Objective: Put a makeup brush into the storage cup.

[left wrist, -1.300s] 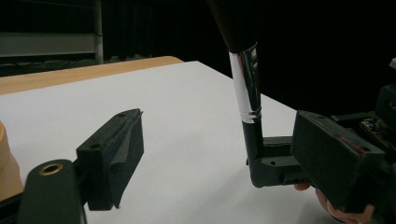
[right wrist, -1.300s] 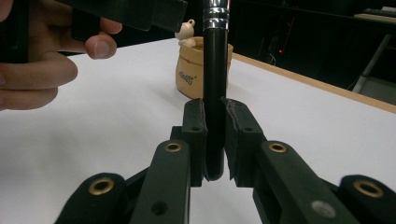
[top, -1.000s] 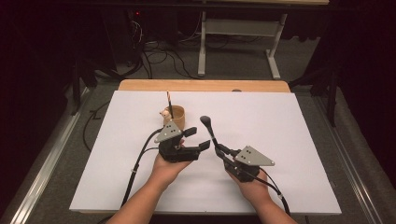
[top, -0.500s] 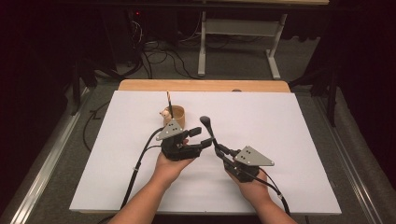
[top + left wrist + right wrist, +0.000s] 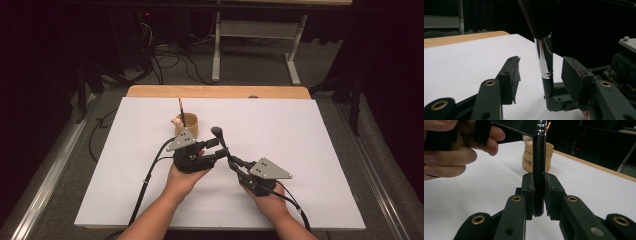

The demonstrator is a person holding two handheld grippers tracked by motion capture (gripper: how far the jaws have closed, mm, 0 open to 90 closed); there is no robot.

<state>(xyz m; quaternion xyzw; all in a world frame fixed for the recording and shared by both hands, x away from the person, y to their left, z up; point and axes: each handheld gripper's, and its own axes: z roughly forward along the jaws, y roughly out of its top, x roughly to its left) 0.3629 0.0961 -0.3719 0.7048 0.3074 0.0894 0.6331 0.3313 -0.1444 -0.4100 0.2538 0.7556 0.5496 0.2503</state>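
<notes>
Right gripper (image 5: 538,195) clamping a makeup brush (image 5: 544,55) upright, left gripper (image 5: 540,75) closing around it, pads not yet touching.

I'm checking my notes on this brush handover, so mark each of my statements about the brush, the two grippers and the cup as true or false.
1. The right gripper is clamped on the black handle of the makeup brush. True.
2. The left gripper already presses both pads on the brush. False: its jaws have just been closing, but gaps show on both sides of the silver ferrule between them.
3. The brush is held bristles up. True.
4. The tan cup lies tipped over on the white table. False: it stands upright with a thin stick in it.
5. The cup stands beyond the left gripper in the high view. True.
</notes>
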